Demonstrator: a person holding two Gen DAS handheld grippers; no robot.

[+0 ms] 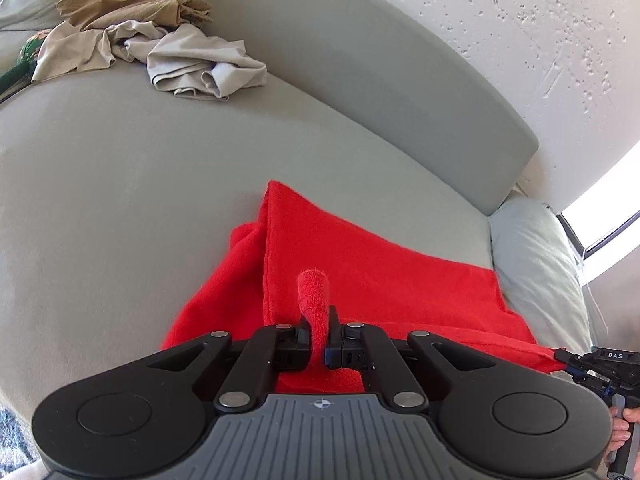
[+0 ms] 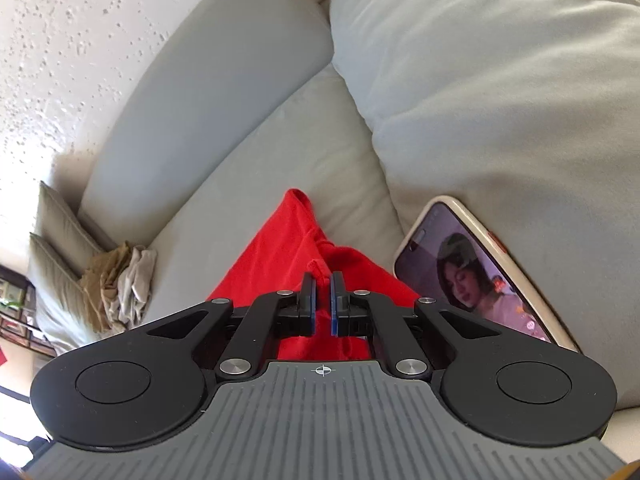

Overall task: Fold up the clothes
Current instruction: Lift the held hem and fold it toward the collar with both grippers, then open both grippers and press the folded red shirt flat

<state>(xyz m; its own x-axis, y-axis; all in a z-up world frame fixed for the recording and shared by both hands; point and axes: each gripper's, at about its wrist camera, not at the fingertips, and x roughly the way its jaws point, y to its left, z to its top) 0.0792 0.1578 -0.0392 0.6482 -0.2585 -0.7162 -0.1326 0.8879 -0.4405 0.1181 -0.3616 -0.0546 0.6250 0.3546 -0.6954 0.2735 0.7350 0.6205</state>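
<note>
A red knit garment [image 1: 360,264] lies partly folded on the grey sofa seat [image 1: 120,200]. My left gripper [image 1: 319,332] is shut on a ribbed red cuff or fold of it that sticks up between the fingers. My right gripper [image 1: 576,360] shows at the right edge of the left wrist view, pinching the garment's stretched corner. In the right wrist view the right gripper [image 2: 322,300] has its jaws nearly closed, with a thin red edge of the garment [image 2: 288,248] between the blue pads.
A pile of beige and tan clothes [image 1: 152,40] lies at the far end of the sofa, also in the right wrist view [image 2: 120,280]. A phone [image 2: 476,272] with a lit screen leans against the large back cushion [image 2: 500,100]. A grey pillow [image 1: 536,264] sits right of the garment.
</note>
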